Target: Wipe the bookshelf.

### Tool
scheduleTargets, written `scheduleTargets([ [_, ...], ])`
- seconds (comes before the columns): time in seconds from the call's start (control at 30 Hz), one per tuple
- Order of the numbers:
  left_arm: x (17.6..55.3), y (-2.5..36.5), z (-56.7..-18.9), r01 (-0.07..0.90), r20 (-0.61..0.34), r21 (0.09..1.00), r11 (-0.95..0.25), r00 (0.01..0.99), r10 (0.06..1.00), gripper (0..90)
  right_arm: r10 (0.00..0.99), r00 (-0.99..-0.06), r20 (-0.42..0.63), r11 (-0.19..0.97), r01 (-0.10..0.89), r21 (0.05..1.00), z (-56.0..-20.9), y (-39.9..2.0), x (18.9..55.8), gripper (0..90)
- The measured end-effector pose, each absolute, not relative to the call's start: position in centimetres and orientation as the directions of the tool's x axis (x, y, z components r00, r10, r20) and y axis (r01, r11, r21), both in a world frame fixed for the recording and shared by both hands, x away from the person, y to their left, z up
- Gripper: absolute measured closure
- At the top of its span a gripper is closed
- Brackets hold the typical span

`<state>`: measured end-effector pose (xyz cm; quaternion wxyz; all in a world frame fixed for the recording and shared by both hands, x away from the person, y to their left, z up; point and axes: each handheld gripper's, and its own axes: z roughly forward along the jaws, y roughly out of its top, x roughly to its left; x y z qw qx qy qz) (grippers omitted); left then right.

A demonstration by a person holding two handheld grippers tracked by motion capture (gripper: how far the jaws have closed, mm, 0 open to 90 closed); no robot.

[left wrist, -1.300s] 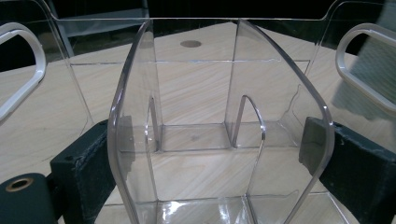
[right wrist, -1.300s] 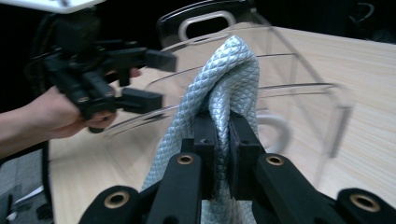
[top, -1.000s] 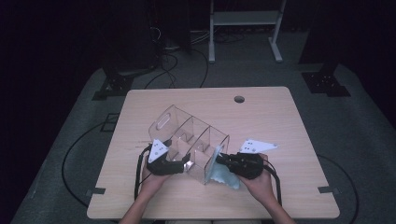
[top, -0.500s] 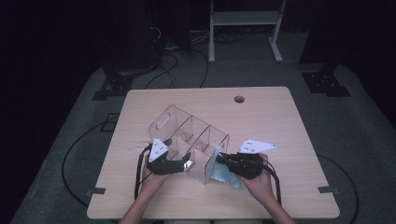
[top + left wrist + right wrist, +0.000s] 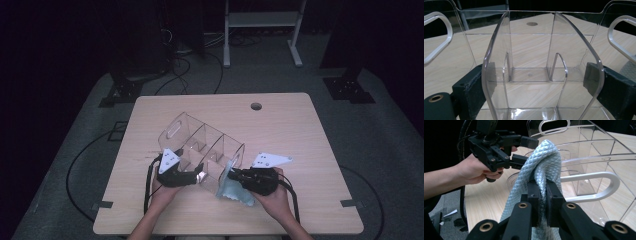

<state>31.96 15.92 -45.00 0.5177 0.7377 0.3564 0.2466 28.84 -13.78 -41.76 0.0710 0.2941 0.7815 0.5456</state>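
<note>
Looks like a lab or recording studio, dim and bare. Pale wood counter (image 5: 280,125) with a cable hole (image 5: 256,106), set on grey carpet (image 5: 385,145). Black cables (image 5: 195,75) strewn across floor beyond. Dark stand bases (image 5: 350,90) at corners, white metal frame (image 5: 260,30) behind. Walls lost in darkness.

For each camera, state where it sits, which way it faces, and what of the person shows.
High view: fixed above the wooden table, looking forward and down; both forearms and hands show.
Left gripper view: rides the left gripper, facing the clear plastic divided organizer between its jaws.
Right gripper view: rides the right gripper, jaws shut on the light blue woven cloth; the left hand shows.
All views share the organizer.
</note>
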Motion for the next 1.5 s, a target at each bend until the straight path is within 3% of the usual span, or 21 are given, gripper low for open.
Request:
scheduleTargets([
  [0.93, 32.1, 16.8, -45.0, 0.277, -0.015, 0.940, -0.199, 0.618, 0.786, 7.5, 0.503, -0.837, 0.216, 0.329, 0.416, 0.847, -45.2, -11.4, 28.2, 83.3],
  [1.5, 31.8, 16.8, -44.9, 0.267, -0.004, 0.938, -0.219, 0.643, 0.766, 7.5, 0.605, -0.759, 0.240, 0.284, 0.487, 0.826, -46.6, -13.7, 30.5, 83.2],
])
